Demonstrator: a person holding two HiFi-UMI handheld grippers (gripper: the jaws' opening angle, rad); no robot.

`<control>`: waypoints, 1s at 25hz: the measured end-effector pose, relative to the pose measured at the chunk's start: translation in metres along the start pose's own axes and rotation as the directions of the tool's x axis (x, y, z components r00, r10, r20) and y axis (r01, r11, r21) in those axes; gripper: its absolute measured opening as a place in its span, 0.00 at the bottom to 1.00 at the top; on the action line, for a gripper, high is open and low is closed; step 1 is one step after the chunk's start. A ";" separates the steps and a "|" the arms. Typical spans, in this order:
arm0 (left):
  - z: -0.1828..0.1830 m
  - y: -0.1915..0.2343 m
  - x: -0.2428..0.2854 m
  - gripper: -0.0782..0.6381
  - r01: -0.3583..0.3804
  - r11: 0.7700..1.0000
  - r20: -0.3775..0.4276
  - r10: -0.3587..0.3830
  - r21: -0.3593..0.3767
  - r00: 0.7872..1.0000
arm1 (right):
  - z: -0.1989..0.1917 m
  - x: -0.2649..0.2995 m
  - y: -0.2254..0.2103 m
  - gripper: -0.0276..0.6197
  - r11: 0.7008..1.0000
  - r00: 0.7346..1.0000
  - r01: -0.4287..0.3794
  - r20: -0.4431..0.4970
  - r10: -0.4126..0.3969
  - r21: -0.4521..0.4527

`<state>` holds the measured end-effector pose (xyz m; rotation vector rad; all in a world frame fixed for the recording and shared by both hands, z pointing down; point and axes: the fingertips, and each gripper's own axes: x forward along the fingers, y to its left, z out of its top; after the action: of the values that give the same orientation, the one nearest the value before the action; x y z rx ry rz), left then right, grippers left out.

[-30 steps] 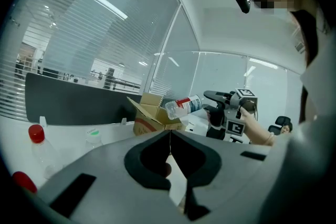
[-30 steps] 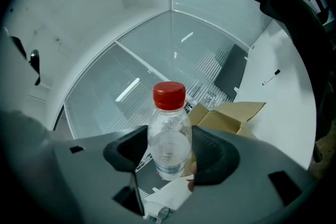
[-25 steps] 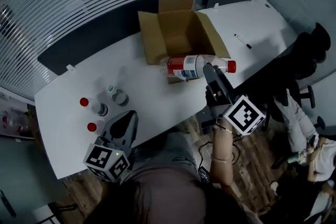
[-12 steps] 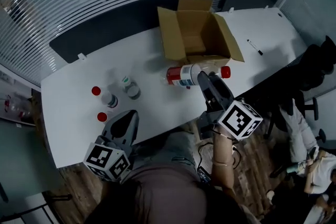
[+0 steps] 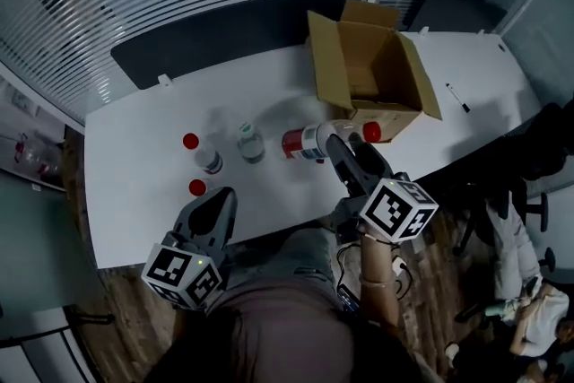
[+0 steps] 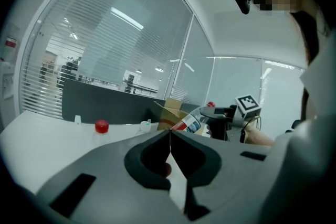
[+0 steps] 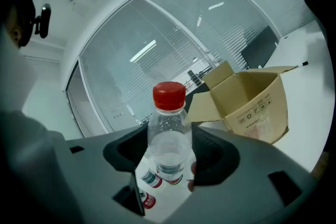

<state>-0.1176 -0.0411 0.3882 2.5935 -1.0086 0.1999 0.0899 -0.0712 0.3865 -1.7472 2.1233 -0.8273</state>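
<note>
White bench, head view: the right hand-held gripper carries a bottle sideways beside the open box. Left gripper view: the left hand-held gripper is closed on nothing (apparently idle). Right gripper view: the jaws clamp the bottle's body, probably for a secure hold.

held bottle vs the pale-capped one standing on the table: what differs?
The clear plastic bottle with a red cap lies sideways in the air, clamped in the right gripper. The clear bottle with a pale green cap stands upright on the white table, untouched. Both are small clear plastic bottles.
</note>
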 end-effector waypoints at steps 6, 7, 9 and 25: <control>0.000 0.019 -0.014 0.12 -0.046 0.999 0.010 0.046 -0.021 0.999 | -0.027 0.016 0.017 0.47 0.999 0.997 -0.014 -0.080 0.009 -0.051; 0.000 0.021 -0.016 0.12 -0.052 0.998 0.011 0.053 -0.024 0.999 | -0.032 0.019 0.019 0.47 0.998 0.996 -0.015 -0.093 0.010 -0.061; 0.000 0.026 -0.019 0.12 -0.063 0.998 0.017 0.063 -0.028 0.998 | -0.042 0.024 0.023 0.47 0.996 0.993 -0.016 -0.121 0.006 -0.085; -0.005 0.059 -0.049 0.12 -0.154 0.986 0.038 0.157 -0.067 0.987 | -0.124 0.056 0.047 0.47 0.934 0.938 -0.057 -0.339 -0.071 -0.354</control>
<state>-0.1936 -0.0497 0.3961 2.4726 -1.2137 0.1478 -0.0289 -0.0882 0.4666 -1.8944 2.6452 -0.8425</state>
